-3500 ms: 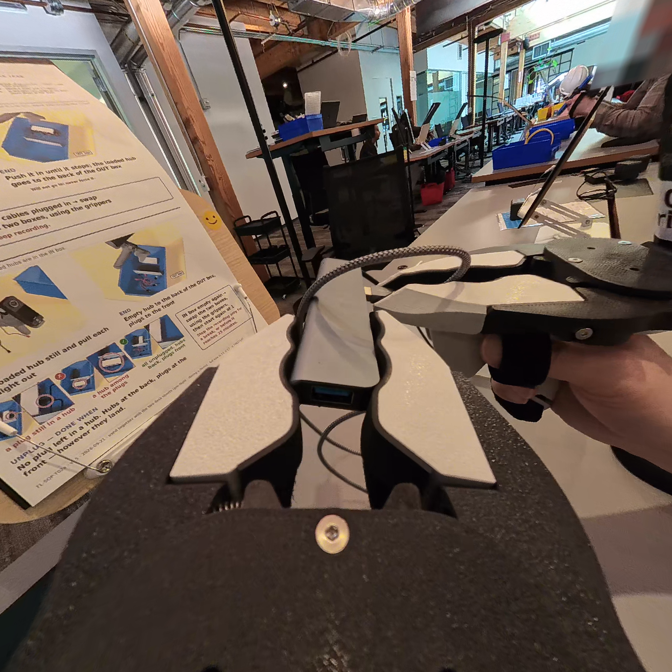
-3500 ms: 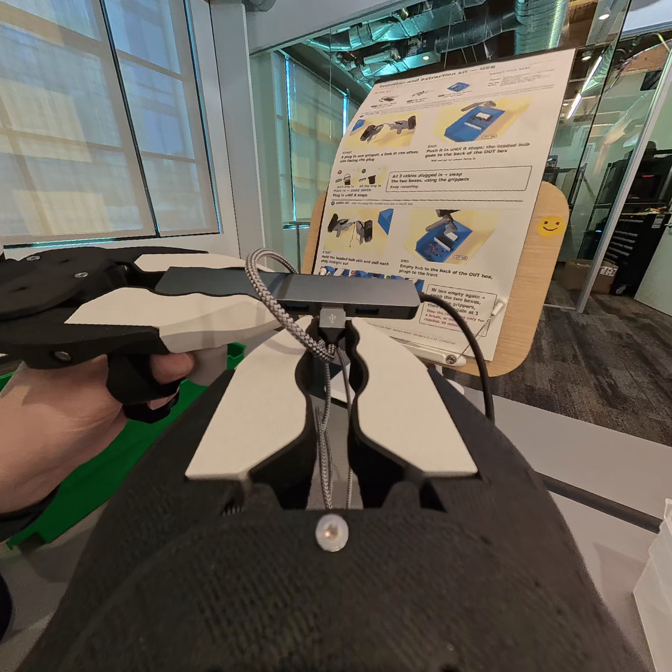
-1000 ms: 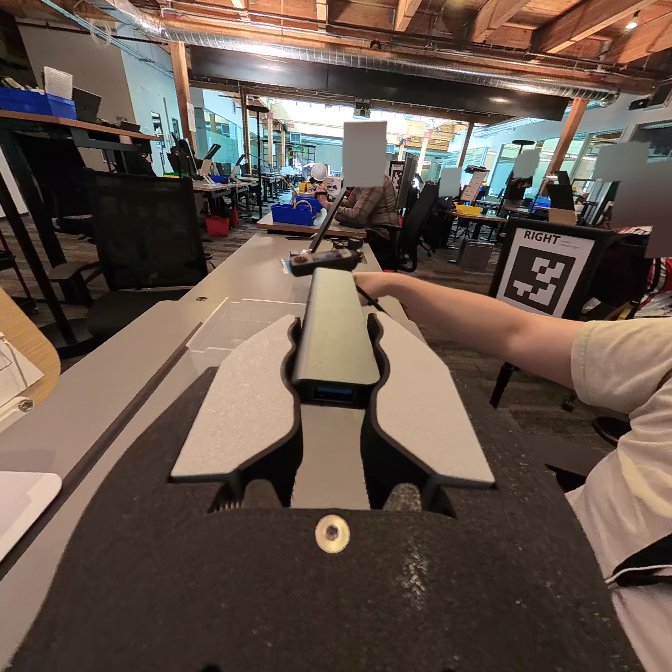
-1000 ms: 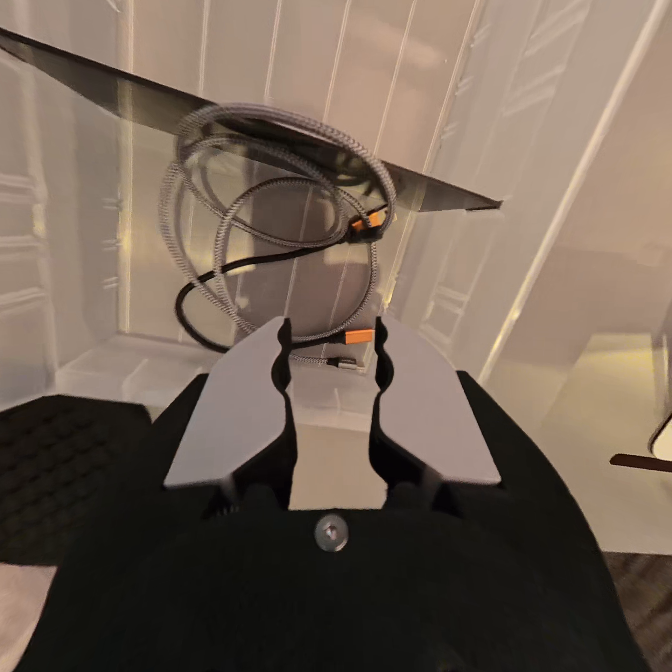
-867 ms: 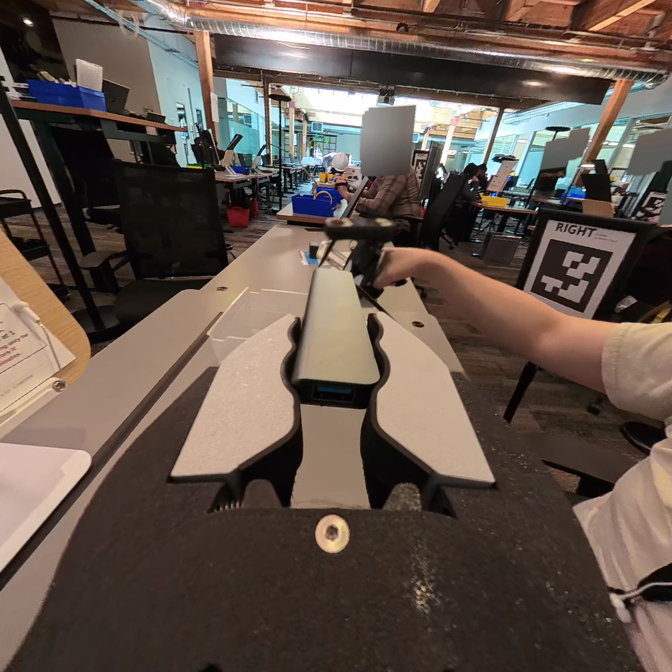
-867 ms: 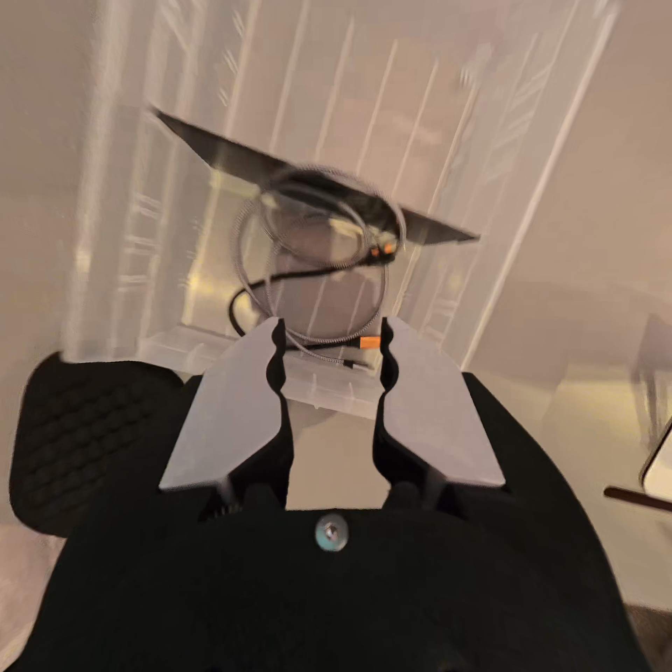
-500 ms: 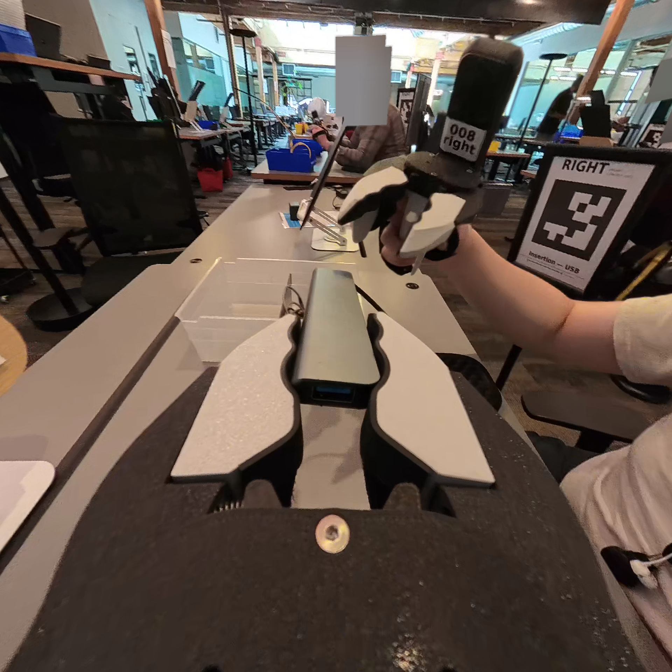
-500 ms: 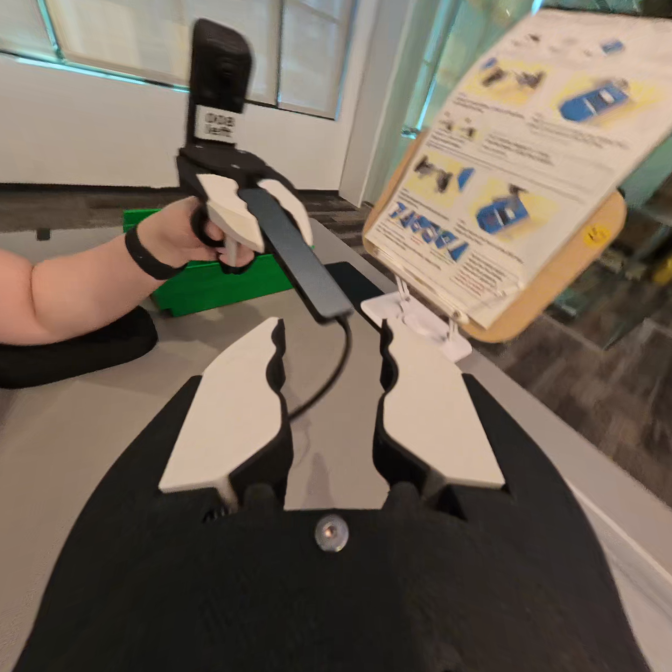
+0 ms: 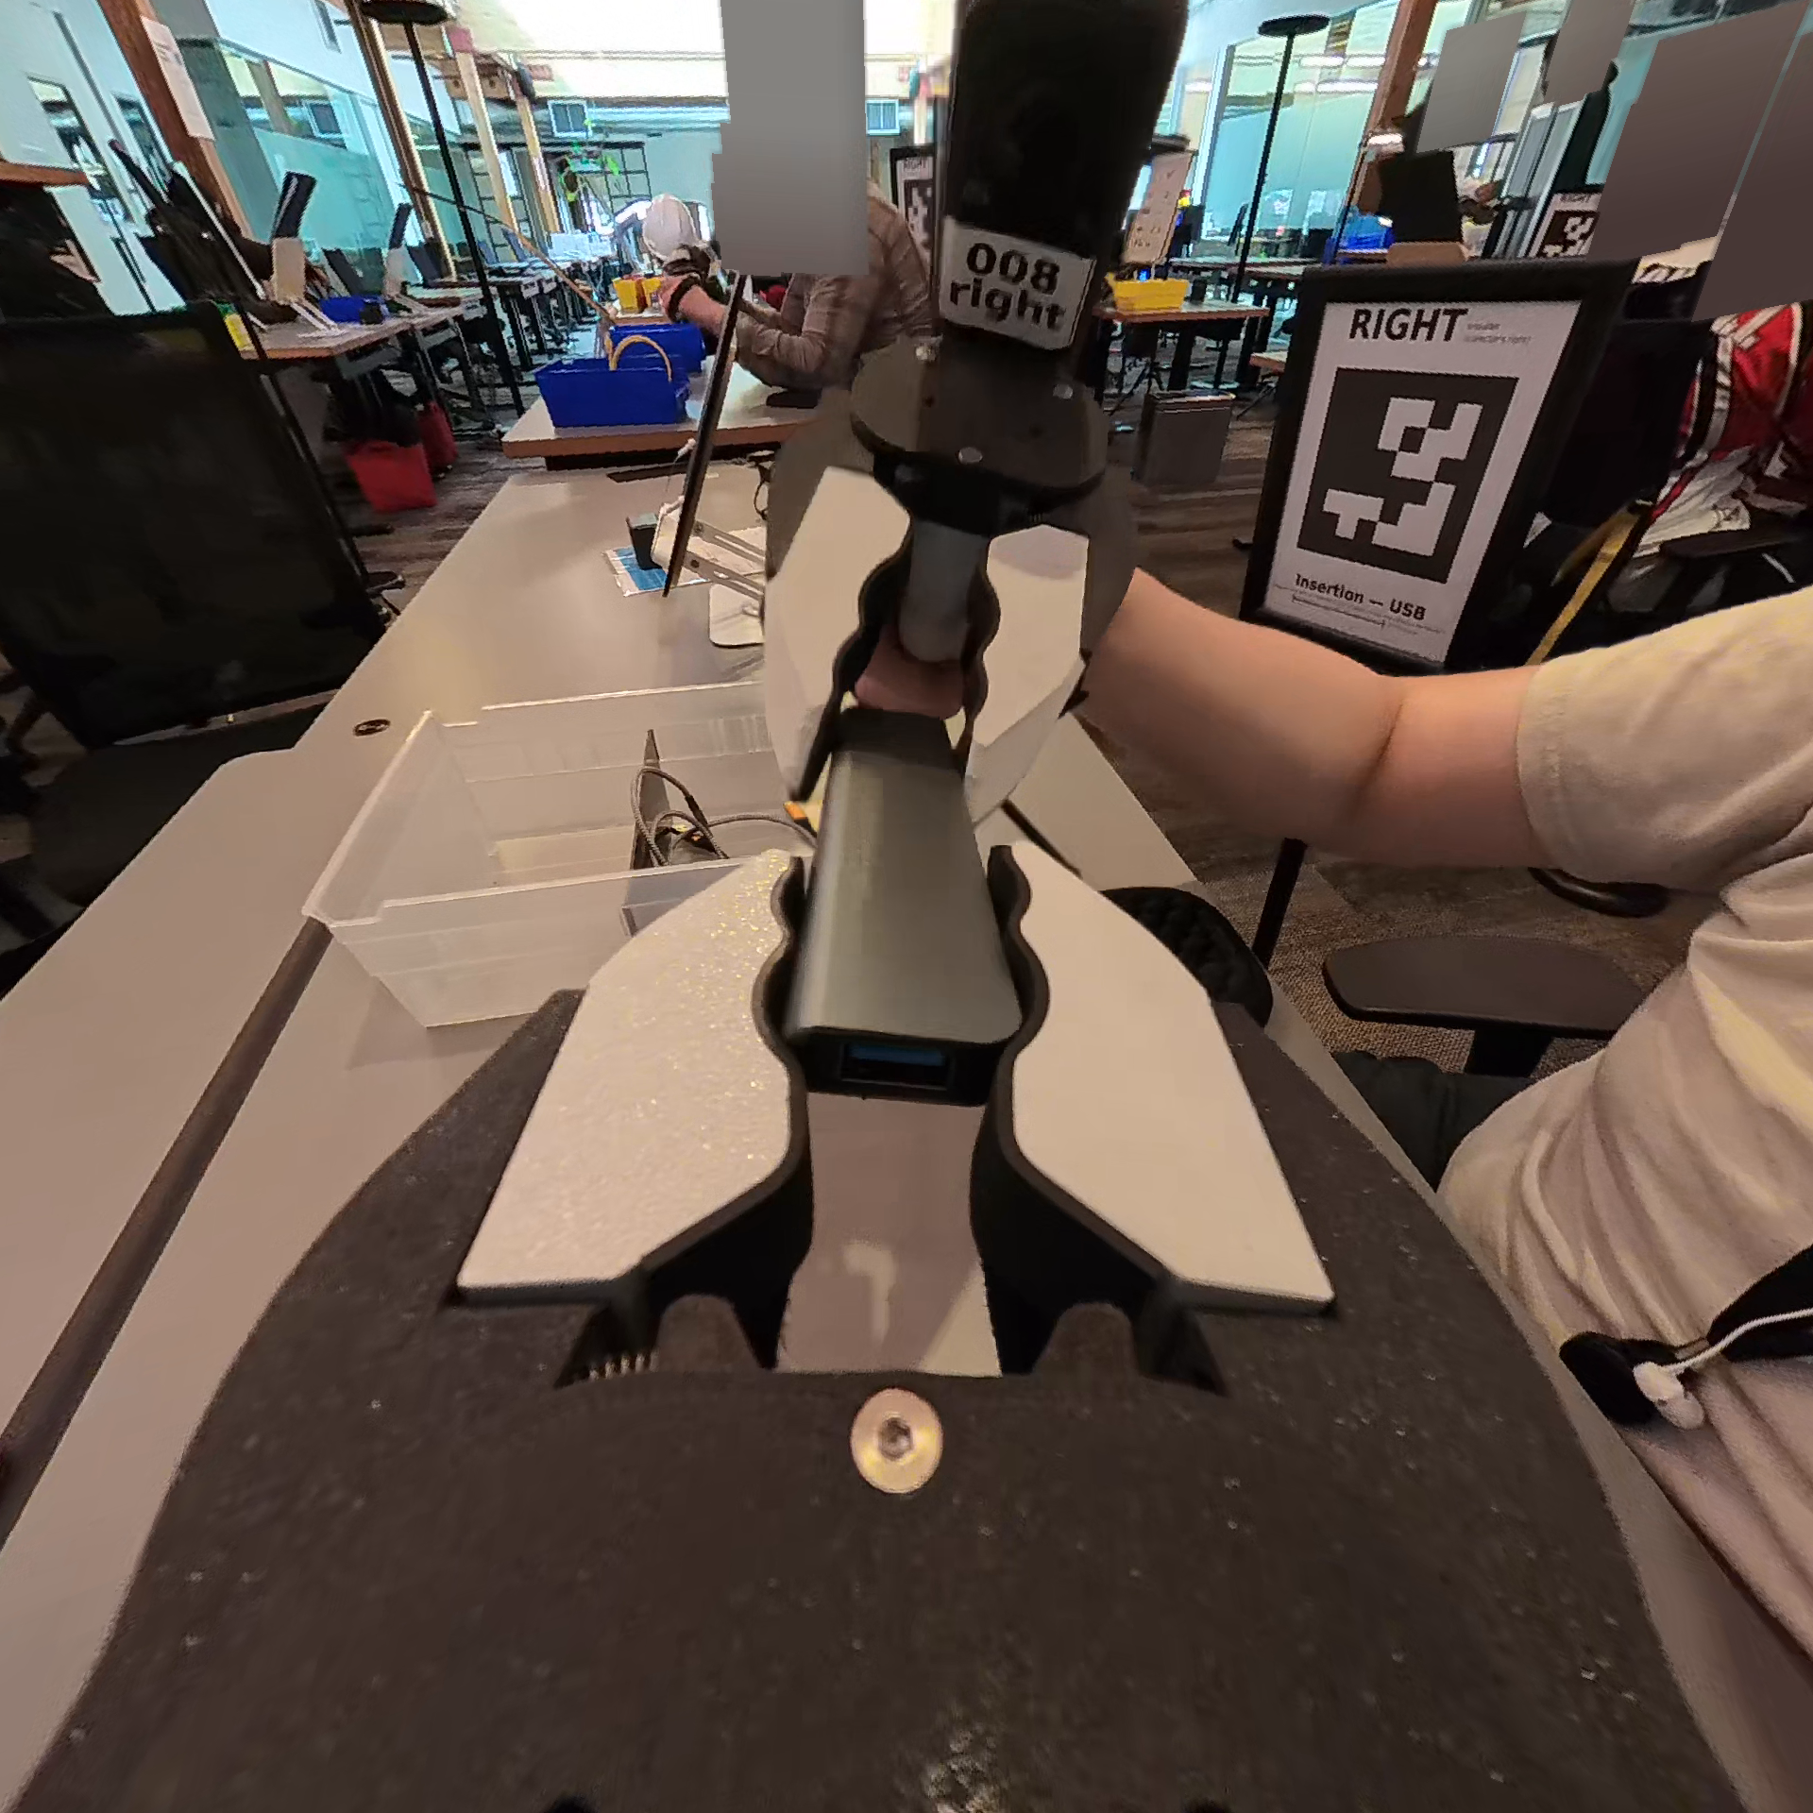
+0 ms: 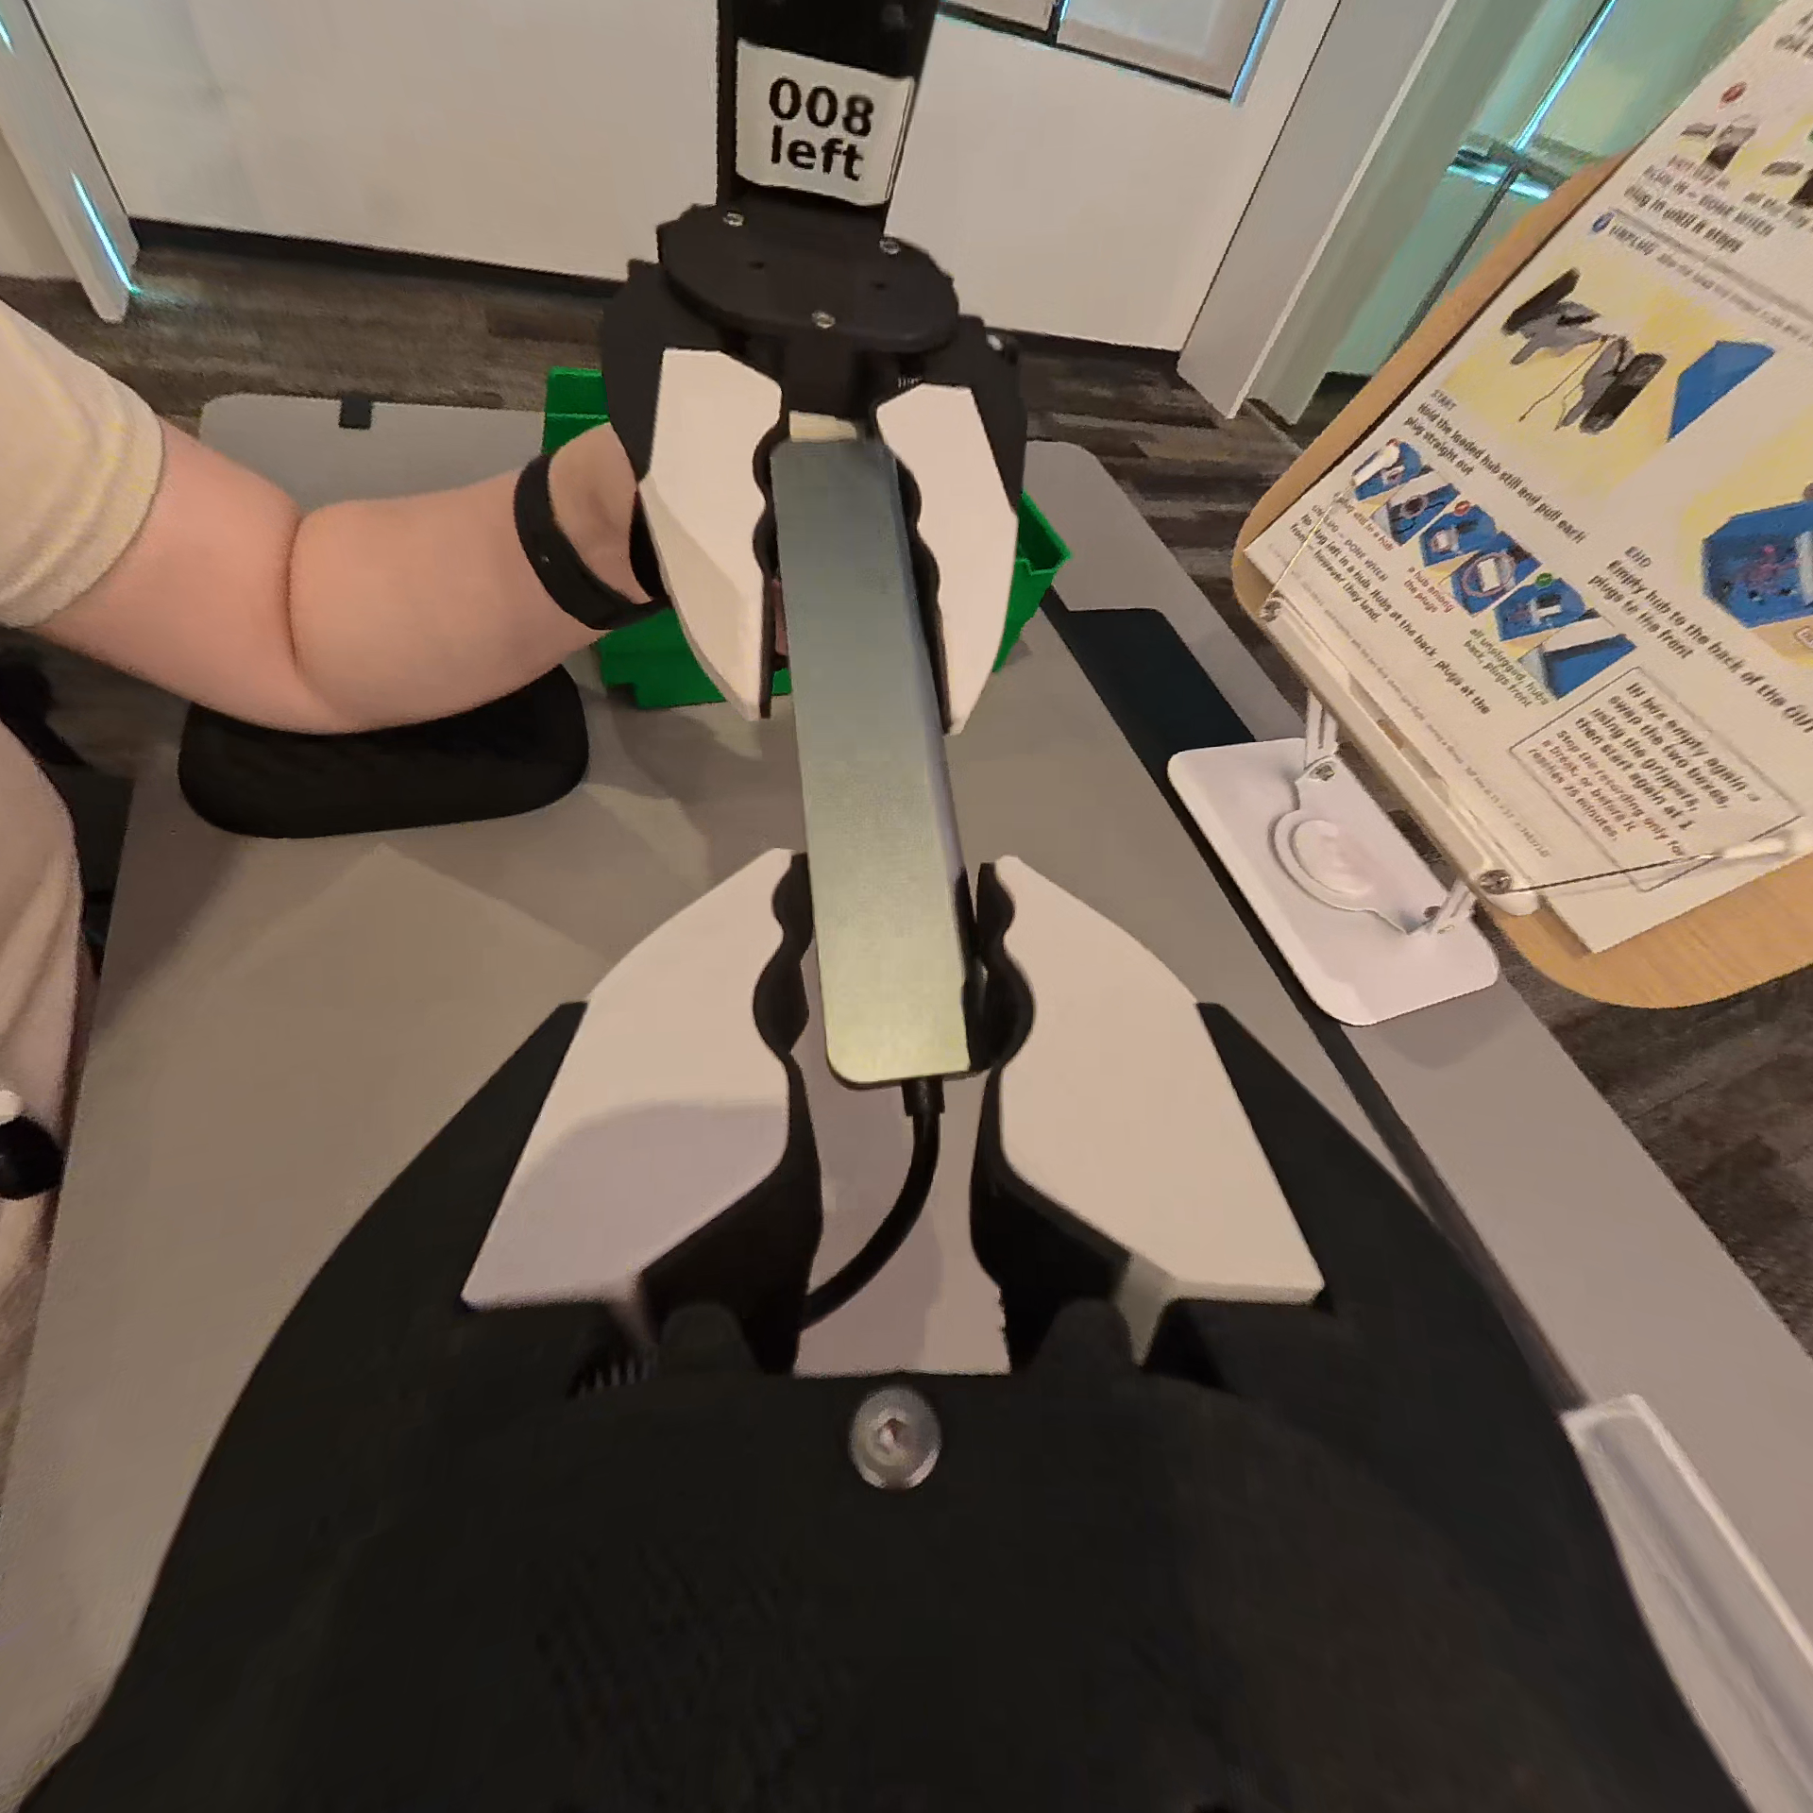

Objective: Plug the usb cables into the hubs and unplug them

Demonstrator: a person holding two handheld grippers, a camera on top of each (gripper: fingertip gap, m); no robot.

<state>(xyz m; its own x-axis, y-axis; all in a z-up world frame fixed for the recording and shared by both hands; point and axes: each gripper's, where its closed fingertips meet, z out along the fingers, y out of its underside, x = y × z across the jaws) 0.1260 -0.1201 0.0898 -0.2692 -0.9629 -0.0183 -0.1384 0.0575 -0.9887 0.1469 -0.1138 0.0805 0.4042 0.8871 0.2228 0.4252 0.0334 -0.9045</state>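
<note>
Between the left gripper's (image 9: pixel 895 917) fingers sits the hub (image 9: pixel 898 903), clamped tight, blue port facing the camera; its far end reaches into the right gripper (image 9: pixel 888 755). Over in the right view, the right gripper (image 10: pixel 888 942) is spread around the hub's (image 10: pixel 873 785) cable end, a gap showing on both sides; black cable (image 10: pixel 898 1207) trails below.

clear bin (image 9: pixel 412 883) on grey table (image 9: pixel 196 981); green bin (image 10: pixel 667 677); instruction board (image 10: pixel 1570 549).
</note>
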